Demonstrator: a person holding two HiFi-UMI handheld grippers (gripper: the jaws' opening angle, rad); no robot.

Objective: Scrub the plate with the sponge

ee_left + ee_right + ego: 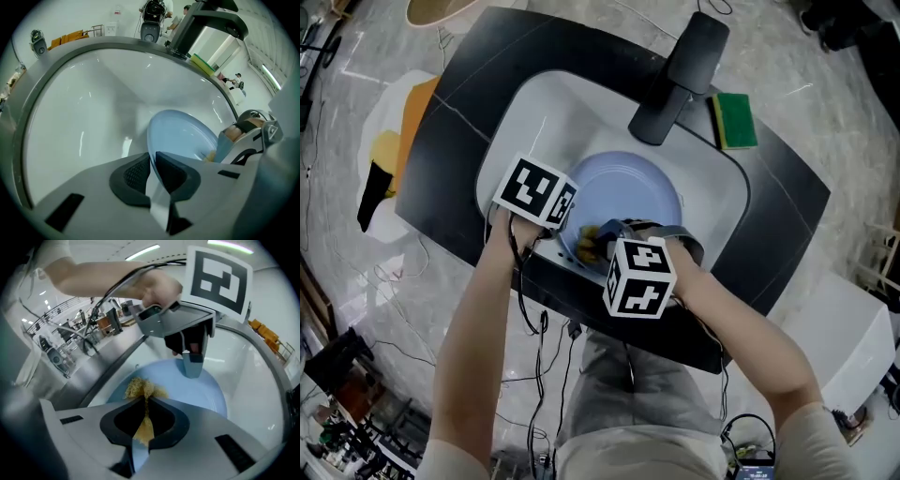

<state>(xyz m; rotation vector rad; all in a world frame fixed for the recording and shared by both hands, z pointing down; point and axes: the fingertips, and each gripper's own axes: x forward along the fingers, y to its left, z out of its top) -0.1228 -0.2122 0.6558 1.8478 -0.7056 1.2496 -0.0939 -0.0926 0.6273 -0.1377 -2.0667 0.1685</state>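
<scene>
Progress: scrubbing looks under way; yellow sponge (140, 389) pressed on pale blue plate (628, 187). No suds or dirt visible, so share done can't be judged; most of the plate face probably still to cover.
Room: pale marble-look floor (825, 84), cables (534, 375) trailing at the person's feet.
Counter: black slab (487, 66); dark faucet (680, 75), spare green sponge (734, 119) beside it.
Sink: white basin (534, 103); plate lies inside, toward the front wall.
Left gripper (152, 171): jaws clamped on the plate rim.
Right gripper (145, 420): jaws clamped on the yellow sponge.
</scene>
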